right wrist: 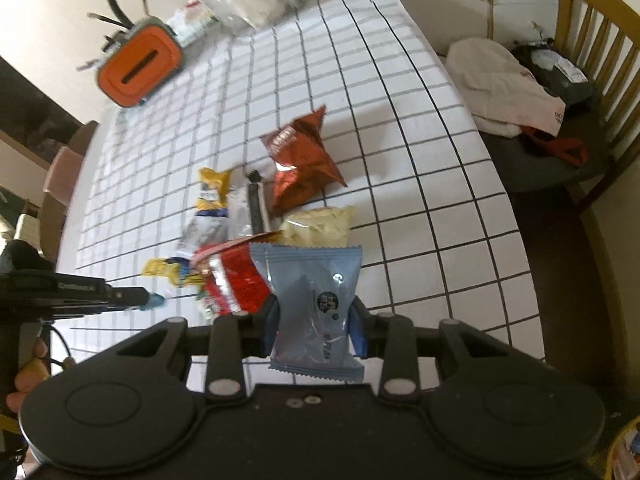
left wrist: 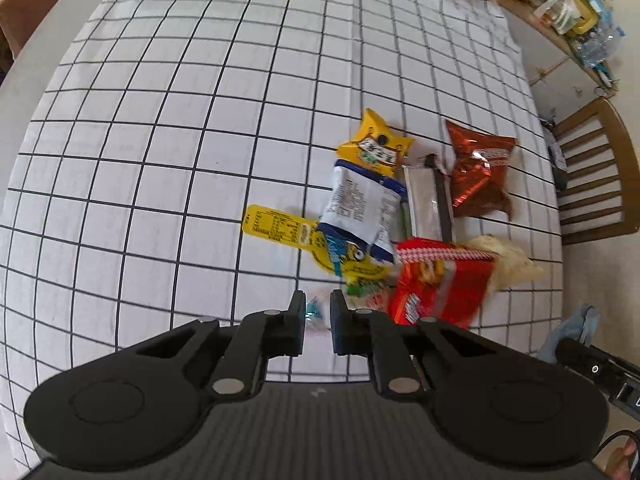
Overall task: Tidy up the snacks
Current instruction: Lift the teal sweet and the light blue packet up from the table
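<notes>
My right gripper (right wrist: 314, 322) squeezes a light blue packet (right wrist: 314, 304) by its two sides, and the packet hangs above the table. My left gripper (left wrist: 318, 312) is pinched tight on a small teal-and-white wrapper (left wrist: 314, 312), so small and blurry that I cannot tell what it is.

Under them sits the pile of snacks on the checked tablecloth (left wrist: 160, 160). A red bag (left wrist: 436, 288) lies closest to me. A pale crinkly bag (right wrist: 320, 226) touches it on the right. A white and blue packet (left wrist: 360, 204) lies on top of a yellow packet (left wrist: 376, 144). A shiny dark red bag (right wrist: 302, 160) sits at the far side.

Further off, an orange box (right wrist: 138, 66) stands near the table's far end. A wooden chair (right wrist: 588, 64) with bags on it stands beside the table.
</notes>
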{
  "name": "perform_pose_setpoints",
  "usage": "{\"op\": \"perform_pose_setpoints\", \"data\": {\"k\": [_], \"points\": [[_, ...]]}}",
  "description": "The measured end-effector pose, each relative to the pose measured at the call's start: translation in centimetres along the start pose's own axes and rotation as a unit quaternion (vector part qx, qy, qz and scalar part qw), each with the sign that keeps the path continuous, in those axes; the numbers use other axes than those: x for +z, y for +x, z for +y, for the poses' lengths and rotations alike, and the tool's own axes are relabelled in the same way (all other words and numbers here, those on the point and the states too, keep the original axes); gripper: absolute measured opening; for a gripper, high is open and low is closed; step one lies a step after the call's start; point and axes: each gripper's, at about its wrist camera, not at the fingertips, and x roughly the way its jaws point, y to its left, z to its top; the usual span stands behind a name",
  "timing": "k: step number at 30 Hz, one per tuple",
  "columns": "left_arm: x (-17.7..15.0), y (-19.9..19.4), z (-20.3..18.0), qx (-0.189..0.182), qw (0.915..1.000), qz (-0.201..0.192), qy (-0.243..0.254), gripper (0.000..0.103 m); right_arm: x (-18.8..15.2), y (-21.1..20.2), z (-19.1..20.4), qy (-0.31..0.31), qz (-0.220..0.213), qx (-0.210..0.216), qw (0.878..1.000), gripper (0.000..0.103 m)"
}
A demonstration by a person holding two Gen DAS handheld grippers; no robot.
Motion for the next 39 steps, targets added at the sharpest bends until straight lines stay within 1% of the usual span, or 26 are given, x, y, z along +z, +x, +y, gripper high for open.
{"op": "perform_pose_setpoints", "data": {"k": [2,6,9,11,15,18,19,22,24,26,30,34,36,38,39], "points": [[-0.6,-0.7,-0.2,-0.004,1.0,-0.003,0.006,0.012,-0.4,-0.9,0.3,-0.005,-0.006,0.007,1.0,0.035],[-1.3,-1.3,-0.5,0.001,0.9997,-0.011,0.021,0.012,-1.3,-2.5,0.6,-0.018,-0.011,0.023,1.0,0.035],[-1.3,-0.8,-0.6,0.006,0.9995,0.012,0.03,0.012,-1.8,-3.3,1.0,-0.028,-0.01,0.034,0.999,0.035],[-1.4,-0.4,-0.7,0.012,0.999,0.02,0.039,0.012,-2.0,-3.6,1.2,-0.034,-0.011,0.04,0.999,0.035],[-1.2,1.5,-1.1,0.025,0.9972,0.047,0.053,0.013,-2.4,-3.7,1.3,-0.031,-0.01,0.049,0.998,0.035],[-0.8,3.2,-1.1,0.041,0.9951,0.071,0.055,0.023,-2.4,-3.2,1.2,-0.026,-0.006,0.05,0.998,0.035],[-0.6,3.8,-1.1,0.049,0.9941,0.078,0.058,0.029,-2.3,-3.0,1.2,-0.024,-0.004,0.051,0.998,0.035],[-0.2,5.2,-1.2,0.059,0.9923,0.09,0.061,0.03,-2.1,-2.5,1.3,-0.019,-0.002,0.052,0.998,0.035],[0.0,6.2,-1.4,0.061,0.9914,0.097,0.064,0.03,-2.0,-2.2,1.4,-0.016,0.0,0.053,0.998,0.035],[0.2,6.9,-1.6,0.071,0.9906,0.094,0.07,0.03,-1.7,-1.9,1.5,-0.014,0.001,0.051,0.999,0.035],[0.2,7.5,-1.8,0.071,0.9894,0.097,0.082,0.03,-1.4,-1.4,1.5,-0.01,0.002,0.049,0.999,0.035],[0.4,7.7,-1.9,0.074,0.9897,0.089,0.084,0.02,-1.1,-1.2,1.4,-0.007,0.003,0.046,0.999,0.035],[0.4,7.8,-1.6,0.074,0.99,0.092,0.078,0.019,-1.1,-1.1,1.3,-0.006,0.005,0.045,0.999,0.035],[0.3,7.8,-1.3,0.072,0.9904,0.088,0.078,0.013,-1.1,-1.1,1.3,-0.006,0.004,0.043,0.999,0.035],[0.1,7.9,-1.3,0.072,0.9906,0.085,0.078,0.012,-1.1,-1.1,1.3,-0.005,0.005,0.042,0.999,0.035]]}}
